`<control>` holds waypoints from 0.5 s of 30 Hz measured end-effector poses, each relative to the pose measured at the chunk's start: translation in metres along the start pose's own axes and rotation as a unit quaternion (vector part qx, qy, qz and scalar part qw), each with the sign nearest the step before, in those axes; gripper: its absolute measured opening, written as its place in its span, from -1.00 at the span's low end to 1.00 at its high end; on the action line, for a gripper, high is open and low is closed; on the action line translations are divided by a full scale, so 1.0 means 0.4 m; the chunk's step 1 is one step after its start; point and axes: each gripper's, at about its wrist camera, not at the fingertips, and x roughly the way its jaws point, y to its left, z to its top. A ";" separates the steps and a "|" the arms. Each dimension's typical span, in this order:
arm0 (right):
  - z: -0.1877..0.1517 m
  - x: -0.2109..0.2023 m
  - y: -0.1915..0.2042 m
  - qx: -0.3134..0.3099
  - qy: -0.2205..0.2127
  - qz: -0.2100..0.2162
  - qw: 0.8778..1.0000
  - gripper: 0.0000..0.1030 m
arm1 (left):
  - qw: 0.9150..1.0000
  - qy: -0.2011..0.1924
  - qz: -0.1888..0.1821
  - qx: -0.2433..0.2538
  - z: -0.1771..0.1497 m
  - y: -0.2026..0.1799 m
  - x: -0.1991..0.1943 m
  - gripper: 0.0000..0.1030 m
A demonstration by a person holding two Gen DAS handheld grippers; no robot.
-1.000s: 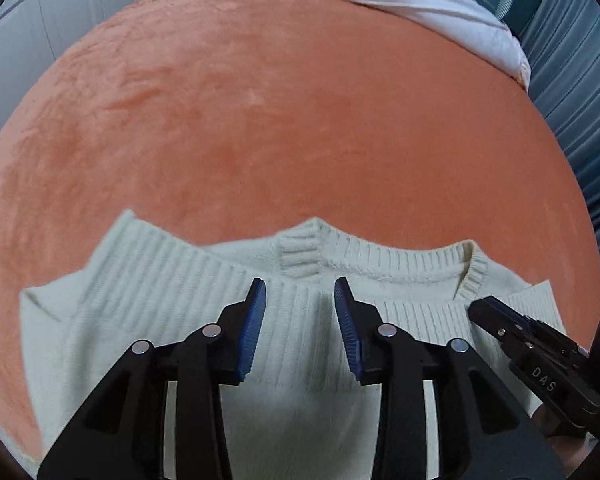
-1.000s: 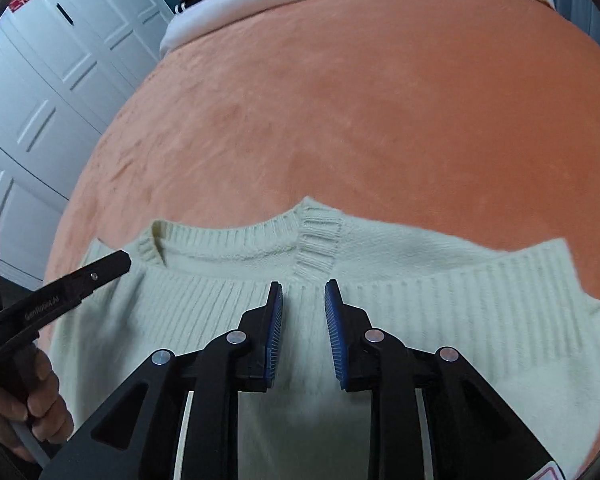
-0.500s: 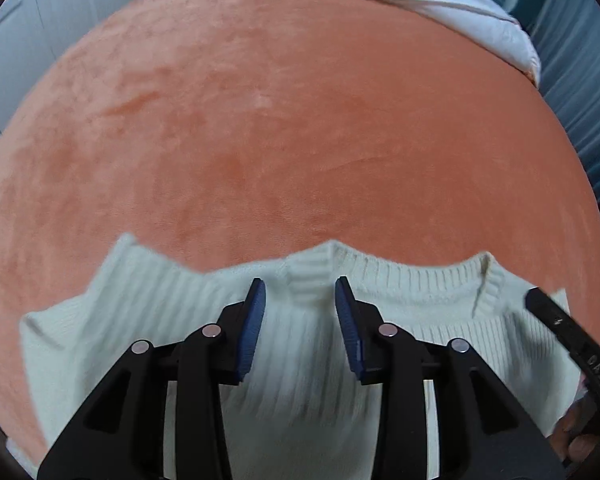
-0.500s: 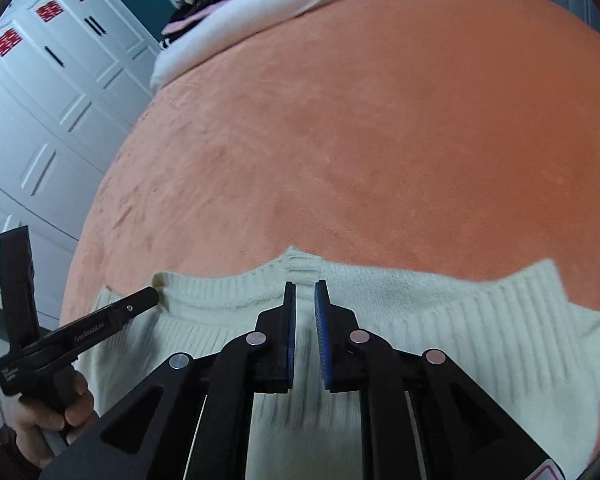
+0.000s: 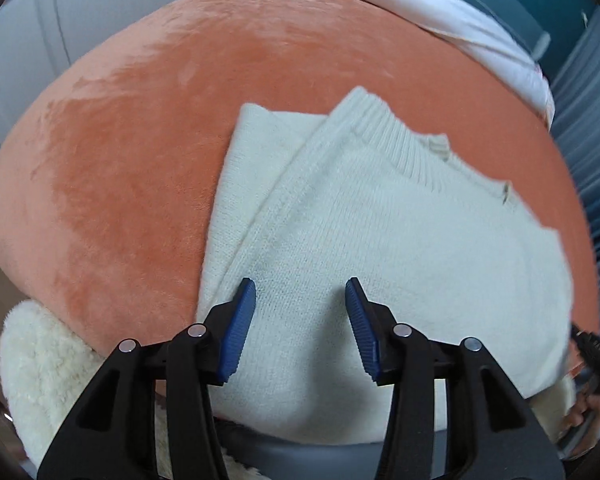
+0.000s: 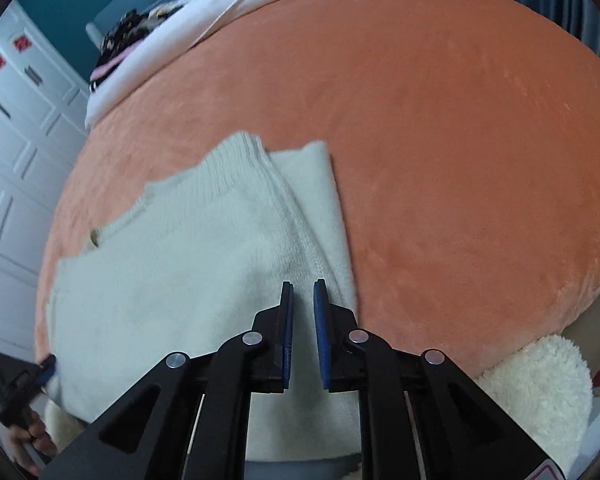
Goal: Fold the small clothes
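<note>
A cream knitted sweater (image 5: 380, 240) lies flat on the orange blanket (image 5: 140, 140), its ribbed edge at the far end and a folded layer along its left side. My left gripper (image 5: 300, 284) hovers over the sweater's near part with its jaws opening and nothing between them. In the right wrist view the sweater (image 6: 180, 260) spreads to the left. My right gripper (image 6: 303, 284) is above its right seam; the jaws are closing to a narrow gap and pinch no cloth. The left gripper (image 6: 24, 380) shows at the sweater's lower left corner.
The blanket (image 6: 460, 160) covers a bed, with bare room to the right of the sweater. White bedding (image 6: 220, 12) and dark patterned clothes (image 6: 128, 36) lie at the far end. A fluffy cream item (image 6: 540, 384) sits at the near edge. White cabinets (image 6: 12, 160) stand on the left.
Both grippers have drawn back toward the bed's near edge, so more of the sweater shows ahead. The left jaws have widened and the right jaws have narrowed.
</note>
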 end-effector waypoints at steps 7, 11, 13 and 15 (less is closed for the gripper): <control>-0.019 -0.103 0.051 -0.020 -0.037 0.007 0.999 -0.70 | 1.000 -0.001 0.017 0.009 0.002 0.000 0.011 -0.11; -0.072 0.001 0.046 -0.062 0.012 -0.010 0.998 -0.77 | 0.999 -0.009 0.040 0.032 -0.004 -0.019 0.018 -0.11; -0.062 -0.028 0.042 -0.032 0.005 -0.004 0.999 -0.73 | 0.998 -0.009 0.047 0.032 -0.001 -0.025 0.018 -0.11; -0.059 -0.075 0.051 -0.017 -0.013 0.011 1.000 -0.59 | 0.999 -0.007 0.046 0.023 0.000 -0.024 0.012 -0.11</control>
